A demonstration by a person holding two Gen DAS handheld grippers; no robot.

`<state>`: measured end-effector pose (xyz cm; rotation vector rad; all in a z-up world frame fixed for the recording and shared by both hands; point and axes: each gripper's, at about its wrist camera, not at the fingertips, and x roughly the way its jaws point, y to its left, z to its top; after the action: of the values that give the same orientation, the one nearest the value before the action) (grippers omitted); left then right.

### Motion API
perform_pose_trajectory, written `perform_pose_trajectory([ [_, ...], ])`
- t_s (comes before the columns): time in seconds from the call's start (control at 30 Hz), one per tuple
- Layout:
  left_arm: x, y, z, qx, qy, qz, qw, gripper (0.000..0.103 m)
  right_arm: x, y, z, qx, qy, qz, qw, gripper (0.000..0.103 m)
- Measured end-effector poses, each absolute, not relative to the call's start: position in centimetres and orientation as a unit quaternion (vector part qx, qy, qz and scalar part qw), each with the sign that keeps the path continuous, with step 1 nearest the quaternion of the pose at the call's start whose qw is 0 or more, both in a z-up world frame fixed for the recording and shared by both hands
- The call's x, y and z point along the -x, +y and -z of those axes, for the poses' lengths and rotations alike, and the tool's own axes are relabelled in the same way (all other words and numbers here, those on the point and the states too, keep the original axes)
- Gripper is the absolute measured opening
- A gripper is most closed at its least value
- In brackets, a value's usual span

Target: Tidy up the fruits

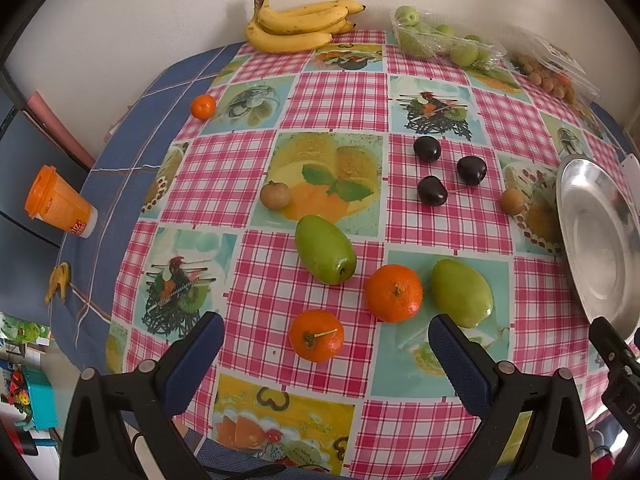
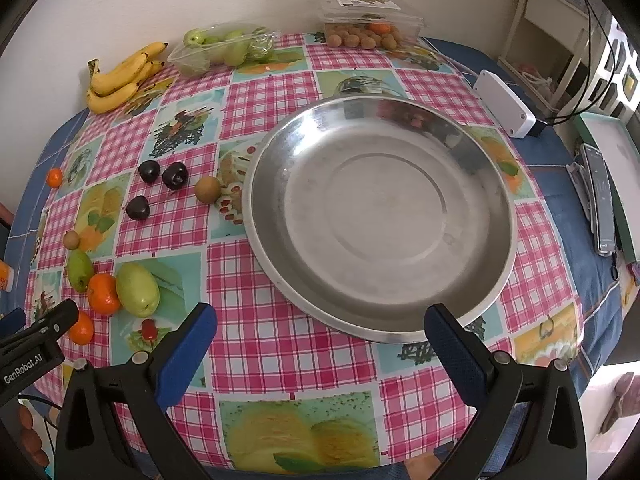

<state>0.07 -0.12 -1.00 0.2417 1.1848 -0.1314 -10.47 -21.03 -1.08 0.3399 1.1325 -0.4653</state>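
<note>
Loose fruit lies on the checked tablecloth. In the left wrist view my left gripper (image 1: 326, 344) is open and empty, with a small orange (image 1: 316, 335) between its fingers. Beyond it lie a larger orange (image 1: 394, 293), two green fruits (image 1: 325, 249) (image 1: 461, 293), three dark plums (image 1: 432, 191), two brown round fruits (image 1: 275, 195) (image 1: 512, 201) and a far small orange (image 1: 203, 106). My right gripper (image 2: 320, 334) is open and empty at the near rim of an empty steel plate (image 2: 380, 220).
Bananas (image 1: 298, 24), a plastic tray of green fruits (image 1: 444, 38) and a box of small brown fruits (image 1: 552, 72) stand at the far edge by the wall. An orange cup (image 1: 60, 204) sits left. A white box (image 2: 505, 103) and phone (image 2: 600, 196) lie right.
</note>
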Motion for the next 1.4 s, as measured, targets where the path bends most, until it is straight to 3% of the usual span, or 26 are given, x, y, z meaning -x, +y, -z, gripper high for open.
perform_pose_trajectory([
  [1.4, -0.2, 0.9, 0.9, -0.091, 0.56, 0.06, 0.821, 0.103, 10.2, -20.6, 1.0, -0.167, 0.526, 0.185, 0.813, 0.103],
])
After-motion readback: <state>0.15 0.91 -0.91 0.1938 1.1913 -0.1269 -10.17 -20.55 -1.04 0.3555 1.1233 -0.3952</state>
